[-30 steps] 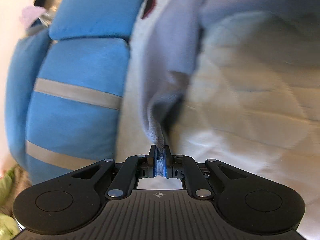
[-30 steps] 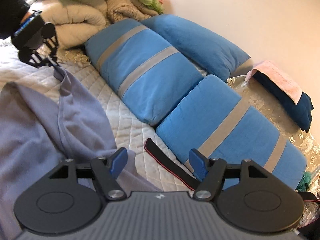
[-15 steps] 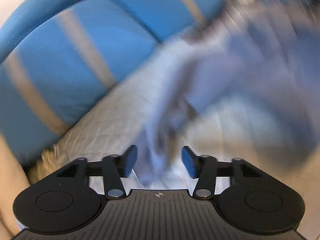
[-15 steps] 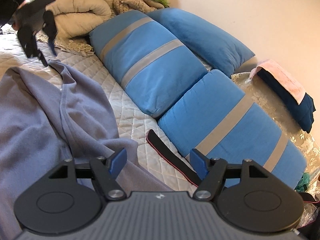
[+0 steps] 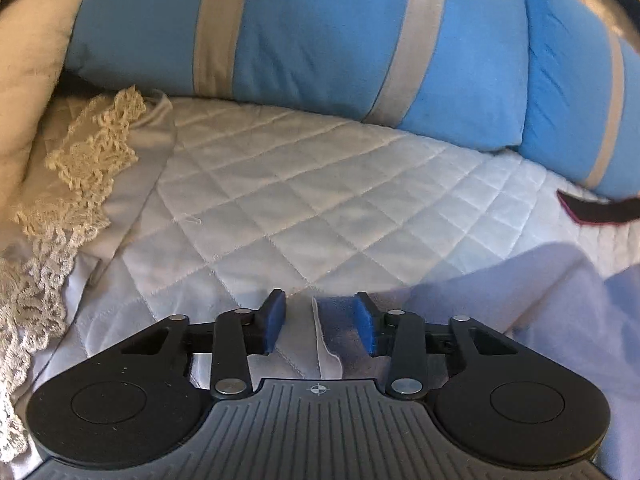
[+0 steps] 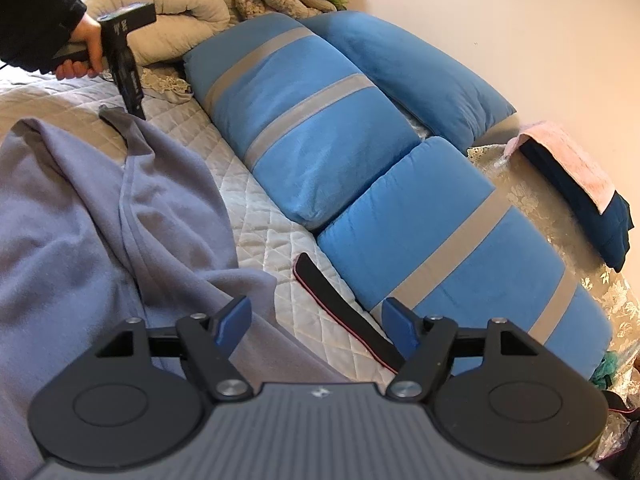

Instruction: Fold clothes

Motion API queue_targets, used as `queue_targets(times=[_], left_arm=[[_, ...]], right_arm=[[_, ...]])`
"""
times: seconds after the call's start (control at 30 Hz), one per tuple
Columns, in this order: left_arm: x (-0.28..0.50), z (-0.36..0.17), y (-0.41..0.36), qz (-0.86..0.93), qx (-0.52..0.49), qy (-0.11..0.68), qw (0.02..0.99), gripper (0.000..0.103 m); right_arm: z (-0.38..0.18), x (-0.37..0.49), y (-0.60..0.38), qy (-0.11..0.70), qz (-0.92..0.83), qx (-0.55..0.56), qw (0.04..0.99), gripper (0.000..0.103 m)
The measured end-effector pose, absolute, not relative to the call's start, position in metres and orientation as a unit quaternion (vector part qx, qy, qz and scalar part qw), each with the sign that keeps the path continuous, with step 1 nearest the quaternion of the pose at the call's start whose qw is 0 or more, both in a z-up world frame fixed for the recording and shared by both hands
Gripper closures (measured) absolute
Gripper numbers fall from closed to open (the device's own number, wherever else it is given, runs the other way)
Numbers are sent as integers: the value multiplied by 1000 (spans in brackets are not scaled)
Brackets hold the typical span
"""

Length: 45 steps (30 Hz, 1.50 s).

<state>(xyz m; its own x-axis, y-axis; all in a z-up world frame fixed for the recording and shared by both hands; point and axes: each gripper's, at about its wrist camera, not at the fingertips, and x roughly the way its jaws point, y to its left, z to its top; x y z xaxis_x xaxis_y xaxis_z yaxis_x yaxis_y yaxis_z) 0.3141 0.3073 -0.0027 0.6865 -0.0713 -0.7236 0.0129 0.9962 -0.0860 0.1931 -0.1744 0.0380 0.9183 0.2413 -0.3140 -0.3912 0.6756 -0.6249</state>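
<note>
A lavender fleece garment (image 6: pixel 80 200) lies spread and rumpled on the quilted bedspread (image 6: pixel 256 216). In the left wrist view its corner (image 5: pixel 340 320) sits between the jaws of my left gripper (image 5: pixel 320 320), against the right pad, with a gap to the left pad. Those jaws are closing, and the pads are not pressing on the cloth. From the right wrist view, a hand holds the left gripper (image 6: pixel 138 112) tip-down at the garment's far corner. My right gripper (image 6: pixel 316 320) hovers open over the garment's near edge with nothing between its fingers.
Blue pillows with grey stripes (image 6: pixel 320 148) line the bed's far side. A black strap with a red edge (image 6: pixel 340 312) lies beside them. Beige duvets (image 6: pixel 180 12) and lace trim (image 5: pixel 80 160) are piled at the head. A folded dark garment under a pink towel (image 6: pixel 576 168) sits at the right.
My left gripper let go of the garment corner, rolled and swung towards the pillows; its jaws opened wide, then narrowed again. The right gripper stayed where it was, open.
</note>
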Motion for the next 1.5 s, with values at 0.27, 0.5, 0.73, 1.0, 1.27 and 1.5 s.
queue_targets(times=[0.27, 0.5, 0.73, 1.0, 1.27, 1.5], left_arm=[[318, 1, 315, 19, 25, 373, 927, 101], [323, 11, 341, 73, 74, 357, 928, 101], [332, 4, 341, 78, 115, 400, 906, 97], [311, 14, 312, 158, 195, 391, 886, 37], [249, 50, 244, 47, 43, 344, 937, 37], [220, 77, 159, -28, -31, 299, 953, 36]], right_arm=[[36, 194, -177, 107, 168, -370, 907, 20], [31, 194, -182, 117, 163, -380, 903, 20], [30, 192, -187, 127, 154, -388, 900, 19], [20, 191, -185, 136, 128, -426, 885, 19], [20, 187, -181, 145, 154, -404, 890, 19], [20, 195, -183, 177, 166, -368, 898, 20]])
